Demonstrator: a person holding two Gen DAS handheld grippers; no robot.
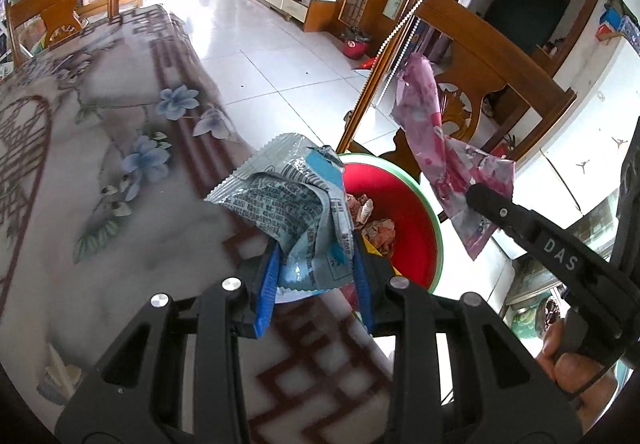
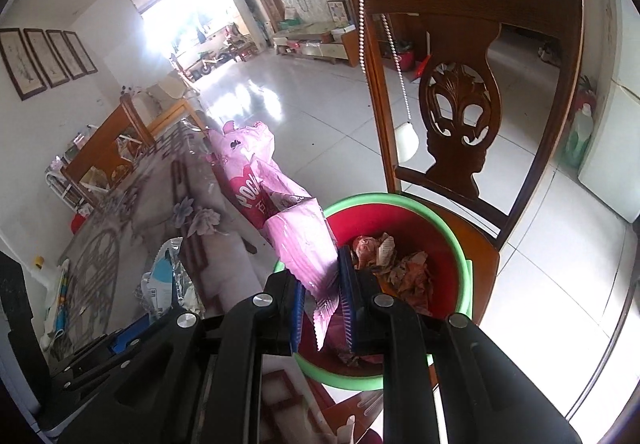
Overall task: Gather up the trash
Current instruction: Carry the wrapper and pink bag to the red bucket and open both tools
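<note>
My left gripper (image 1: 316, 272) is shut on a crumpled silver-and-blue snack wrapper (image 1: 288, 203) and holds it over the table edge beside a red basin with a green rim (image 1: 434, 219). The basin sits on a wooden chair seat and holds crumpled paper scraps (image 2: 400, 264). My right gripper (image 2: 322, 304) is shut on a pink Pocky wrapper (image 2: 276, 211) and holds it above the basin's (image 2: 448, 222) near left rim. The pink wrapper (image 1: 428, 139) and the right gripper's finger (image 1: 500, 211) also show in the left wrist view. The silver wrapper (image 2: 168, 280) shows at the left of the right wrist view.
A table with a floral cloth (image 1: 120, 147) lies to the left of the basin. The carved wooden chair back (image 2: 464, 115) rises behind the basin, with a bead cord (image 2: 364, 27) hanging on it. Another chair (image 1: 64, 15) stands at the table's far end. White tiled floor (image 1: 280, 67) lies beyond.
</note>
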